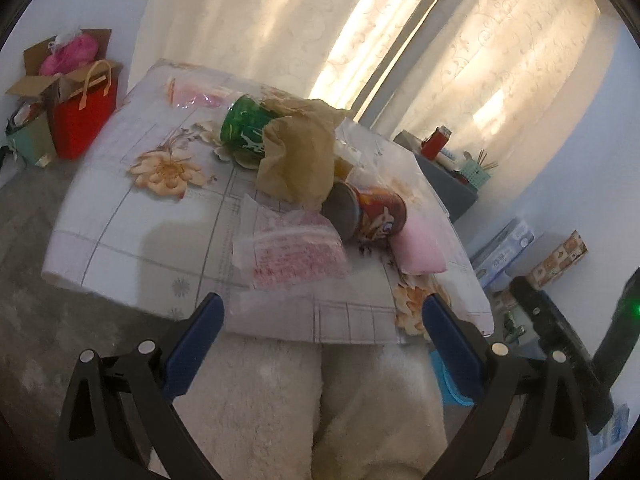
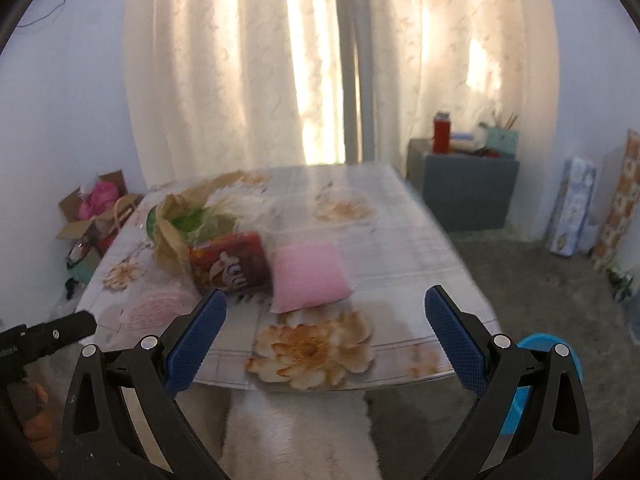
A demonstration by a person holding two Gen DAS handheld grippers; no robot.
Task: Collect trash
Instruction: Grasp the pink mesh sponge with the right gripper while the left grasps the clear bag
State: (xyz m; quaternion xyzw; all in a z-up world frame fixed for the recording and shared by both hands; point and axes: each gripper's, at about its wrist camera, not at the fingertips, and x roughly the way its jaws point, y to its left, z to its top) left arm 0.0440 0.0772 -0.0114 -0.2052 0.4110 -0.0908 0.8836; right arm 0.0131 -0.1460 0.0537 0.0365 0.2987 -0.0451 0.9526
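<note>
- Both claws, left claw (image 1: 322,316) and right claw (image 2: 326,314), gape wide and empty, short of the table (image 1: 120,240).
- Red snack can (image 1: 372,216) lies mid-table: likely light, stiff, rollable; grip its sides.
- Crumpled brown paper (image 1: 300,160) touches it: soft, crushable.

Both wrist cameras look forward and down over the near edge of the worktop (image 1: 120,216), toward the curtains (image 2: 224,80). Both show the red can (image 1: 380,212) and pink pad (image 2: 308,276).
</note>
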